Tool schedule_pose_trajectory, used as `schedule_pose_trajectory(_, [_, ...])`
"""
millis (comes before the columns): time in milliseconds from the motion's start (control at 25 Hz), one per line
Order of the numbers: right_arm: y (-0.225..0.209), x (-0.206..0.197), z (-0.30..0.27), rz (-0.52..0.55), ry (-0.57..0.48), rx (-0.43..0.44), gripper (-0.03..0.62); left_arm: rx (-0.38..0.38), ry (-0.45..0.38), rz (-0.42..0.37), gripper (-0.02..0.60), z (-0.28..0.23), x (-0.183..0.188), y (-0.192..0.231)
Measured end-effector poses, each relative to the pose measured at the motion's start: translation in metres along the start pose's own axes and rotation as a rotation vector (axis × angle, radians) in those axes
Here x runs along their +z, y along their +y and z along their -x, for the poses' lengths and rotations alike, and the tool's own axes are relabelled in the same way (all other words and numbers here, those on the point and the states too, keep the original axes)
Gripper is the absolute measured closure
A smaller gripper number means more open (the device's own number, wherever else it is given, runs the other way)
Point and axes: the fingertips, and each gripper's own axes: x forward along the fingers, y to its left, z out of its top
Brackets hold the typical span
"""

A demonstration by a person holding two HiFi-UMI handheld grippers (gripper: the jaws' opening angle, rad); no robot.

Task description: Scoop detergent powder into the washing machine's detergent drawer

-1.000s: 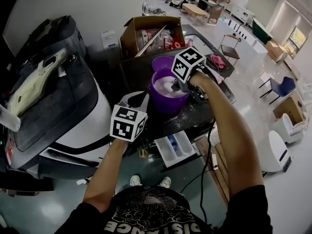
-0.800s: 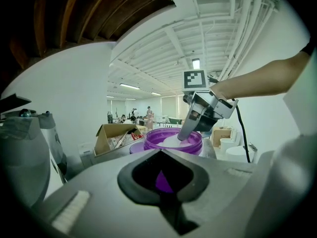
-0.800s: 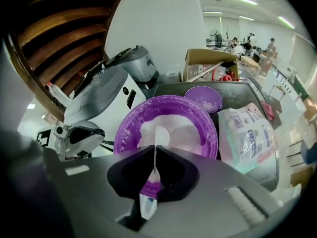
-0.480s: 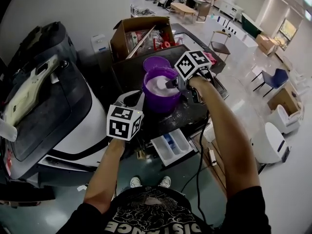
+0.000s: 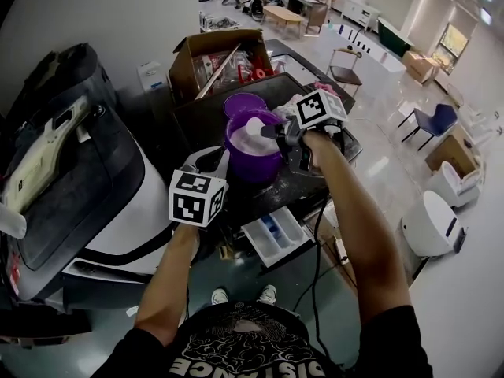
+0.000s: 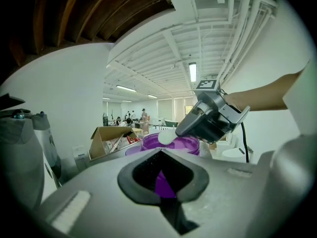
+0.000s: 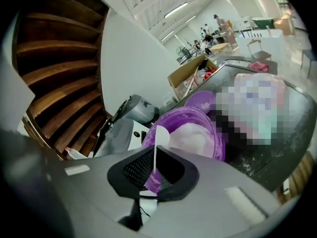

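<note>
A white scoop (image 7: pixel 159 135) is being gripped by its thin handle in the right claw (image 7: pixel 154 176), whose jaws are being pressed together on it. The scoop's bowl is being held just above the powder (image 5: pixel 250 135) in the open purple tub (image 5: pixel 256 165), close to the rim. This is most likely so that any spill is being caught by the tub rather than by the dark surface (image 5: pixel 206 120) on which the tub is standing. The bowl looks heaped white in the left gripper view, though how full it is cannot be told for certain.

The left claw (image 6: pixel 163 182) is being held with its jaws together and nothing between them. Its tips are being aimed at the tub's side wall and are close to it; contact cannot be made out. It is probably being stationed there to steady the tub while powder is being lifted out.

The detergent drawer (image 5: pixel 277 236) is being left pulled out below the front edge of the surface, between the two arms. A loaded scoop is thus being given only a short path down and toward the person.
</note>
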Motion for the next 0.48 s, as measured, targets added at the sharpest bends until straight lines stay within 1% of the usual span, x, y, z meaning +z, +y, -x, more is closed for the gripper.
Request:
schedule_pose_trajectory(200, [0.009,-0.001,0.006,-0.124,-0.103,0.089,0.556,-0.007,-0.009,-0.002,0.581,0.002,0.003,0.0])
schedule_pose_trajectory(360, [0.011,-0.001,0.009,-0.184,-0.173,0.137,0.556,-0.021,-0.017,-0.002,0.581,0.003,0.002,-0.002])
schedule_pose_trajectory(480, [0.012,-0.003,0.015,-0.272,-0.24,0.18,0.556,-0.034,-0.017,-0.003,0.581,0.004,0.002,-0.003])
